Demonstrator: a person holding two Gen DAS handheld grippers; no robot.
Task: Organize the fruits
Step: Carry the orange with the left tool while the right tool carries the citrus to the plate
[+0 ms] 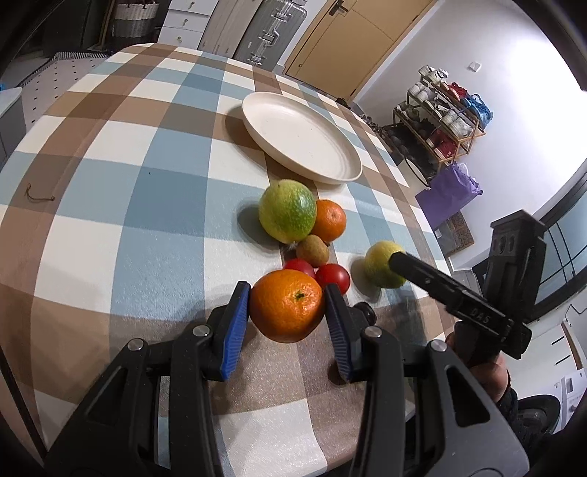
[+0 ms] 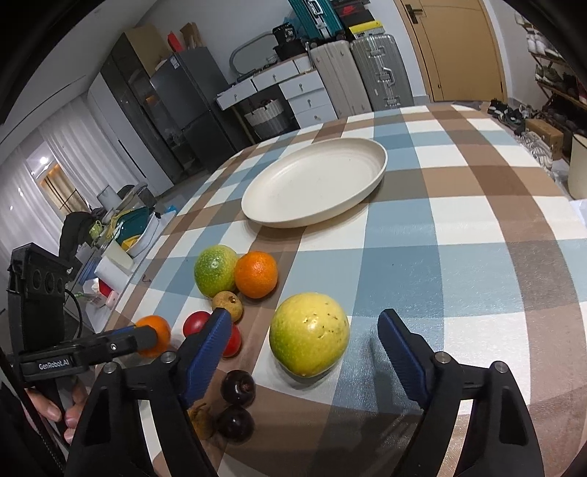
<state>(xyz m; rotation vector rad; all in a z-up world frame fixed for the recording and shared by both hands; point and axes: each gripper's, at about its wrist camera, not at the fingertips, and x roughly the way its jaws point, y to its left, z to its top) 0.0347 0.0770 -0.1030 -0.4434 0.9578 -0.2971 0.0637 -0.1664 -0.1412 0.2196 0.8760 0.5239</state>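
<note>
The left gripper [image 1: 288, 312] clamps an orange [image 1: 287, 305] between its blue pads, lifted just off the checked tablecloth [image 1: 110, 183]. The right gripper [image 2: 304, 341] stands unclenched around a yellow-green fruit [image 2: 309, 334], pads clear of it. The empty plate [image 2: 315, 183] lies well beyond both.

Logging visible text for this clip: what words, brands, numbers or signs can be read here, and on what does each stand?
"GenRobot.AI": on the body of the left gripper, right wrist view.
"DAS": on the arm of the right gripper, left wrist view.
Print on the dark box atop the drawers: too small to read.
Marks on the stacked boxes above the suitcases: blurred, unreadable.
</note>
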